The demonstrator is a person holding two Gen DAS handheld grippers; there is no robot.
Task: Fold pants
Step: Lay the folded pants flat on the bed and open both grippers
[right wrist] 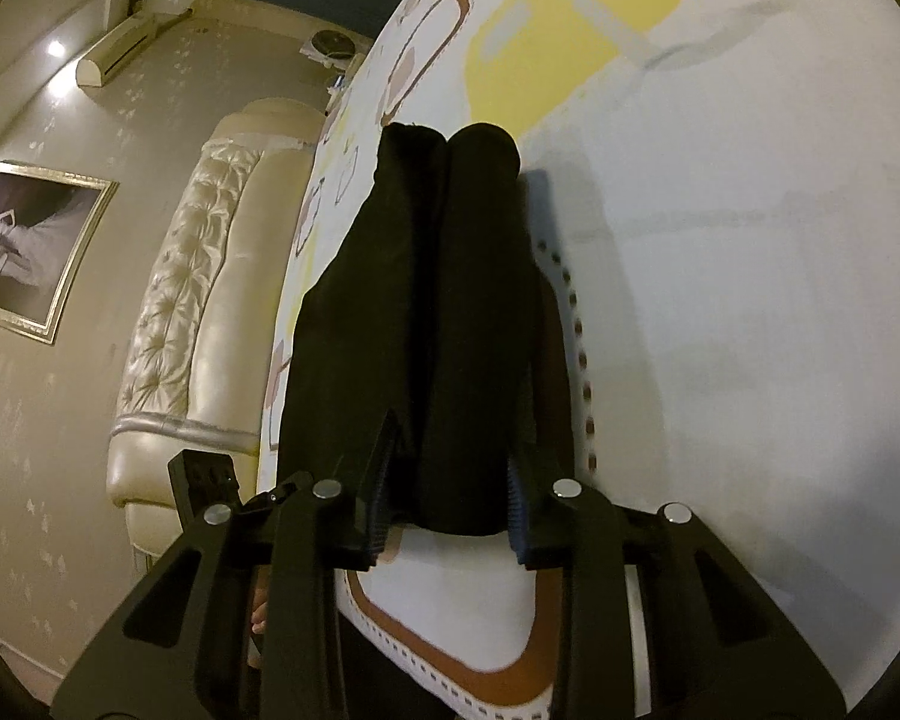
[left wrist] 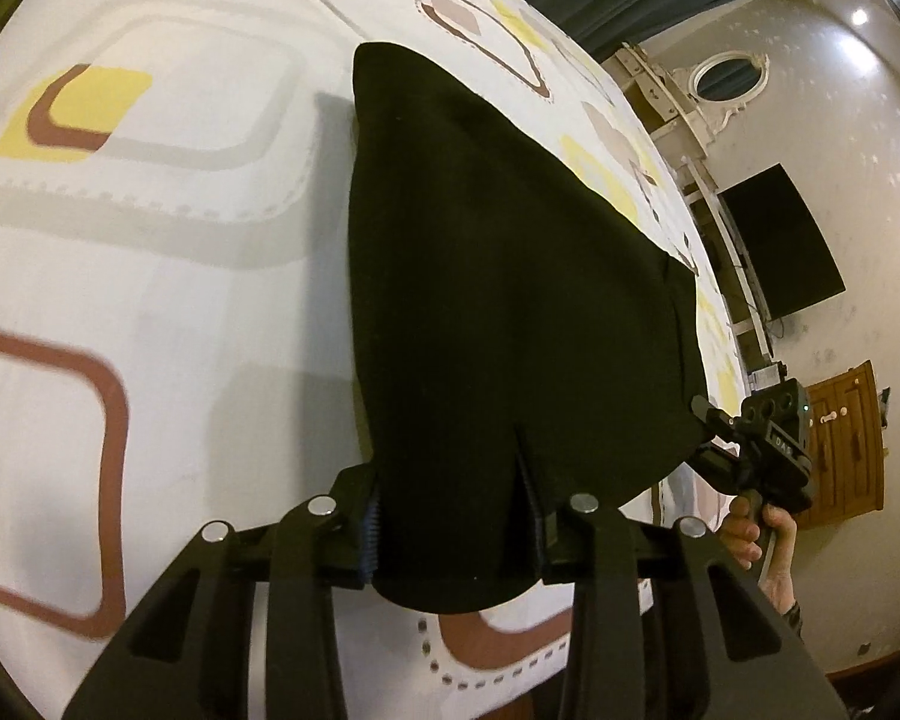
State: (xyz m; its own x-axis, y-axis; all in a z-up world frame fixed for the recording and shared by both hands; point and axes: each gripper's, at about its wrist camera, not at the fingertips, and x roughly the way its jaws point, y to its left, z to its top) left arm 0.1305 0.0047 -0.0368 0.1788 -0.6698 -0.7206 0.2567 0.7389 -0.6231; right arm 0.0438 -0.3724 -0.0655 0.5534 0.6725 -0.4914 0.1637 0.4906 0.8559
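Black pants [left wrist: 498, 276] on patterned sheet [left wrist: 168, 276]. Left gripper [left wrist: 456, 534] clamped on pants edge; right gripper [right wrist: 450, 510] clamped likewise. No legible writing.

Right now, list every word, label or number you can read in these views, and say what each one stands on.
"DAS", uncertain: small pale letters on the right gripper body, too blurred to confirm.
Black pants: no label visible.
Patterned bedsheet: shapes only, no text.
Framed picture: no readable text.

A bed [left wrist: 150, 210] with a white cover patterned in yellow and brown fills the room; a cream tufted headboard [right wrist: 174, 300], framed picture [right wrist: 24, 246], dark wall screen [left wrist: 780, 240] and wooden cabinet [left wrist: 846, 438] line pale walls.
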